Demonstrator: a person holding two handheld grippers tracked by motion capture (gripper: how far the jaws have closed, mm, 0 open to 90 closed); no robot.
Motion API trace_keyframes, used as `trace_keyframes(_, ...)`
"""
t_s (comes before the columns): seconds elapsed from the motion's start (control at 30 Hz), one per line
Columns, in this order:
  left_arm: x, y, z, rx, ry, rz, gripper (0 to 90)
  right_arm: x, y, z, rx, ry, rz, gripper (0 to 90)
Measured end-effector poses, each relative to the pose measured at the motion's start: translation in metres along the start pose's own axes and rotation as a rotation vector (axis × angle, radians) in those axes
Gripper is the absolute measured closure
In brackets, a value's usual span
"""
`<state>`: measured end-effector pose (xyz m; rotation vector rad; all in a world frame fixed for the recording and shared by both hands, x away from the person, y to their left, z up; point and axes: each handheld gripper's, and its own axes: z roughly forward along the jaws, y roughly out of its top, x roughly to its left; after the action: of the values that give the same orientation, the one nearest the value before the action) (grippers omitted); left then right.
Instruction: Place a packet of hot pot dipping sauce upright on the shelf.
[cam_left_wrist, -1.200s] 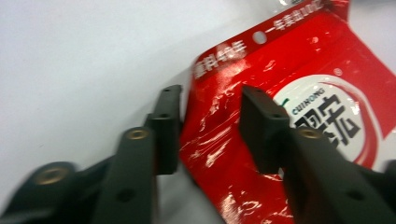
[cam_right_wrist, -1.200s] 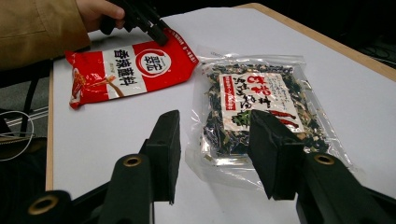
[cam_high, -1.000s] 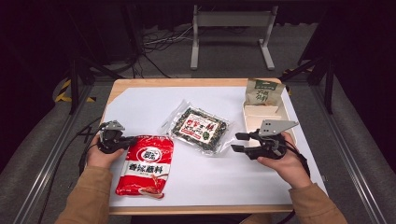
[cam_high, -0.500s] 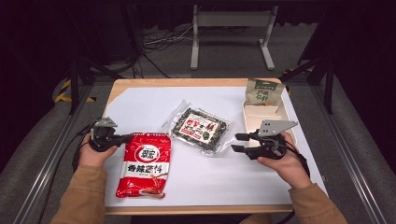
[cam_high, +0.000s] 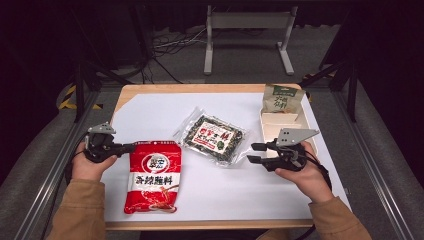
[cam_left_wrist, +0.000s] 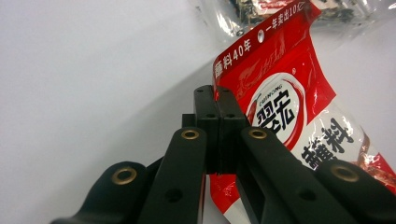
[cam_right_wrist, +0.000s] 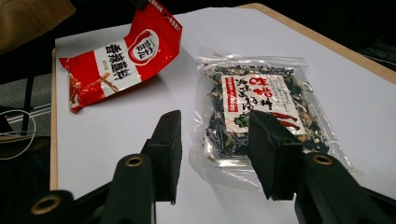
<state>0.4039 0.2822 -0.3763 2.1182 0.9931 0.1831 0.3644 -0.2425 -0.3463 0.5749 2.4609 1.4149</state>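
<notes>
From the high view, the left gripper (cam_high: 127, 147) is pinching the near-left top corner of the red seasoning pouch (cam_high: 152, 177), which is lying on the white table (cam_high: 150, 107) at the near left, its far edge beginning to tip up. To the right, the right gripper (cam_high: 254, 153) is hanging with its jaws apart, grasping nothing, just beside the clear seaweed packet (cam_high: 212, 137) at mid-table. A green bag (cam_high: 281, 100) and a pale tray (cam_high: 272, 122) are sitting at the far right.

In the left gripper view, the jaws are clenching flat on the sealed top seam of the red seasoning pouch (cam_left_wrist: 289, 112), right at its corner. The film is bending and creasing under the pull, so the pouch is likely handling as light, soft and floppy; the flat seam looks the surest hold, since the glossy filled body would probably slip or sag.

In the right gripper view, the released jaws are framing the near edge of the clear seaweed packet (cam_right_wrist: 261, 109) without touching it. Farther off, the red seasoning pouch (cam_right_wrist: 121, 56) is hanging tilted, one corner raised and its lower end resting on the table.
</notes>
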Motion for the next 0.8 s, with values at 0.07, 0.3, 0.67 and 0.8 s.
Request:
trace_keyframes(0.07, -0.004, 0.001, -0.005, -0.011, -0.002, -0.003, 90.0, 0.000, 0.001, 0.000, 0.000, 0.000, -0.002, 55.0)
trace_keyframes(0.3, -0.014, 0.006, -0.022, -0.050, -0.010, 0.026, 90.0, 0.003, 0.005, 0.002, -0.003, 0.012, -0.012, 55.1)
trace_keyframes(0.67, -0.025, 0.007, -0.045, -0.133, -0.021, 0.061, 90.0, 0.003, 0.010, -0.007, -0.021, -0.022, -0.023, 54.7)
trace_keyframes(0.8, -0.032, 0.009, -0.055, -0.164, -0.028, 0.077, 90.0, 0.000, 0.009, -0.010, -0.020, -0.038, -0.012, 54.6)
